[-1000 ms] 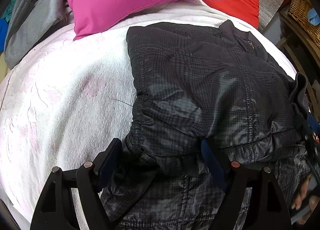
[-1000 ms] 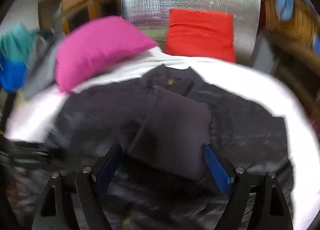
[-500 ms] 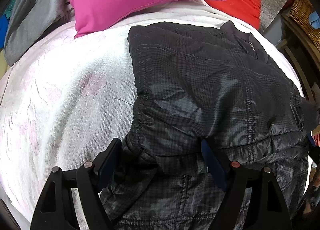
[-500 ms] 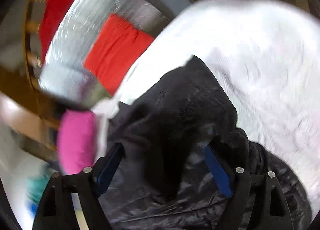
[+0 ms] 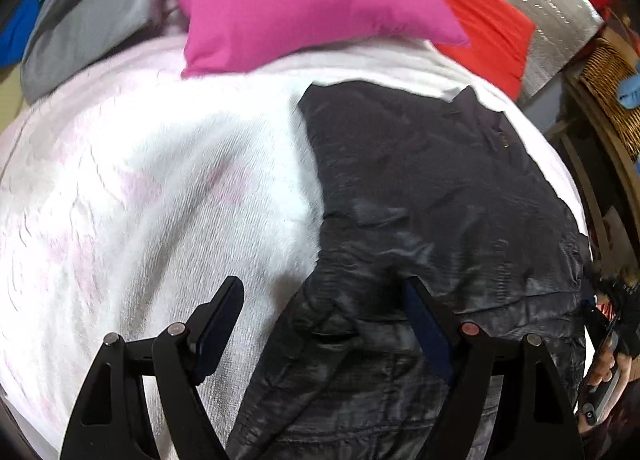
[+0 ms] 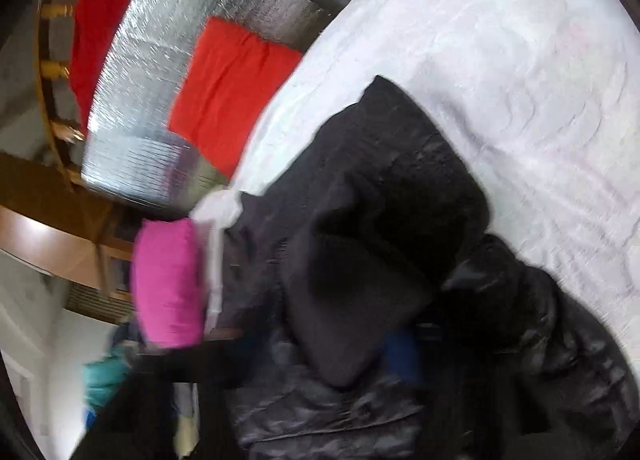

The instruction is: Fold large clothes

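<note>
Right wrist view is badly blurred, so you can barely make out your right gripper [image 6: 396, 352]: one blue pad shows, the other is hidden by dark cloth. Its jaws have just been closing and seem to pinch a fold of the jacket [image 5: 432, 196]. No label or writing is readable. The jacket is black, shiny and quilted, lying on the white blanket [image 5: 140, 188] below the pink pillow [image 5: 296, 0]. Your left gripper [image 5: 324, 324] is spread wide over the jacket's edge, gripping nothing.
</note>
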`<state>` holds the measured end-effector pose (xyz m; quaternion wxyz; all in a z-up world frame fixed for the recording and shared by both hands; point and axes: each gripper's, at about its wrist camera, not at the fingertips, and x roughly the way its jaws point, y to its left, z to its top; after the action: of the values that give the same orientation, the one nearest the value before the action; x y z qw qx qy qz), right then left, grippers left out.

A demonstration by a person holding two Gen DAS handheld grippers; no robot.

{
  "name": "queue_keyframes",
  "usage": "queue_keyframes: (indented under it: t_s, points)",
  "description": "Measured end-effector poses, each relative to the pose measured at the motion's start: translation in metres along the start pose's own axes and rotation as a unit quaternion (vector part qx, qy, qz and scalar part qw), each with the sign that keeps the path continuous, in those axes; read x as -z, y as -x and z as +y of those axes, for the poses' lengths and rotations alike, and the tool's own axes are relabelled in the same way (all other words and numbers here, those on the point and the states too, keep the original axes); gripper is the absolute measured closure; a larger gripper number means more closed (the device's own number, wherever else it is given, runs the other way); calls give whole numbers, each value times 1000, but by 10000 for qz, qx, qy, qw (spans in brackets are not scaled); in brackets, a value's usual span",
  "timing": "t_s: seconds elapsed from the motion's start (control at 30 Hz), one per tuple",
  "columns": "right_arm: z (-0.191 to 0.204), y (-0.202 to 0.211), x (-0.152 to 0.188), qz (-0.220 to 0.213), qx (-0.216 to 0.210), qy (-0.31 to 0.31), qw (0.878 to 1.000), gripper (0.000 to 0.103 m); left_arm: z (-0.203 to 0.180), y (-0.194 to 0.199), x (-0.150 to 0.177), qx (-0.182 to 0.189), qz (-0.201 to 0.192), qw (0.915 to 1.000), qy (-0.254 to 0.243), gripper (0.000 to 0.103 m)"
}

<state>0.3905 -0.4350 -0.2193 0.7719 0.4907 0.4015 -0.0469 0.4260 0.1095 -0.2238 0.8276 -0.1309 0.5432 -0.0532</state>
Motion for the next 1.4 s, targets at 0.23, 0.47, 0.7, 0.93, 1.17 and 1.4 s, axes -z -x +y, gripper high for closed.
queue_keyframes:
  t_s: [0.23,0.47,0.7,0.93,1.17,1.4]
  points:
    - [24,36,5,-647,5,444,9969,89,2,10,-1,46,-239,9997,-73,22]
    - [1,38,8,-24,599,415,9973,85,2,-3,1,15,7,10000,-11,22]
    - [-19,97,-19,-865,335,226,9954,20,-8,-7,-3,-45,-72,9999,-54,22]
    - [-29,65,-32,-168,463,486,9976,20,-22,-17,-7,-40,-79,9999,-100,22]
    - [-10,14,-12,382,1192,1390,9823,52,-36,-30,-7,-60,23,9996,-259,22]
    - [23,48,6,-415,1197,2033,9709,73,-45,-25,-10,-94,-201,9988,-425,28]
